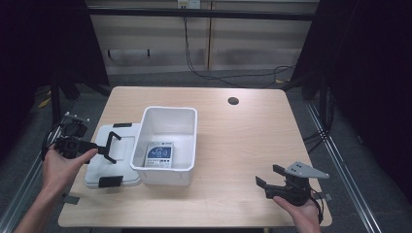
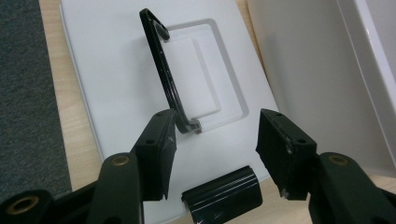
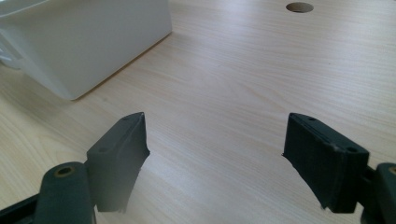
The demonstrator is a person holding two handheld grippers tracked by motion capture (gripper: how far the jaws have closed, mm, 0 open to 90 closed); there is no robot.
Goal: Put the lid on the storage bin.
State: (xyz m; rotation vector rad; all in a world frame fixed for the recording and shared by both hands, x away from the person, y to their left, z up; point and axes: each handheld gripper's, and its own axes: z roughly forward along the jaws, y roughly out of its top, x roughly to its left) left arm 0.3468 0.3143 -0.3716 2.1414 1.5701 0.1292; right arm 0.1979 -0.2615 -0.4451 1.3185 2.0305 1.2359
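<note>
Your left hand-held gripper (image 2: 215, 140) hovered over white lid (image 1: 108, 160), jaws apart, nothing clamped. Lid's black handle (image 2: 166, 70) stood raised, its near end just beside one jaw's pad; contact unclear. Lid lay flat on bench (image 1: 243, 141), touching left side of white bin (image 1: 167, 145). Small blue-and-white box (image 1: 160, 155) sat inside bin. Black latch (image 2: 222, 191) at lid's near edge. Your right hand-held gripper (image 3: 215, 154) was well right of bin, jaws wide apart, over bare bench.
</note>
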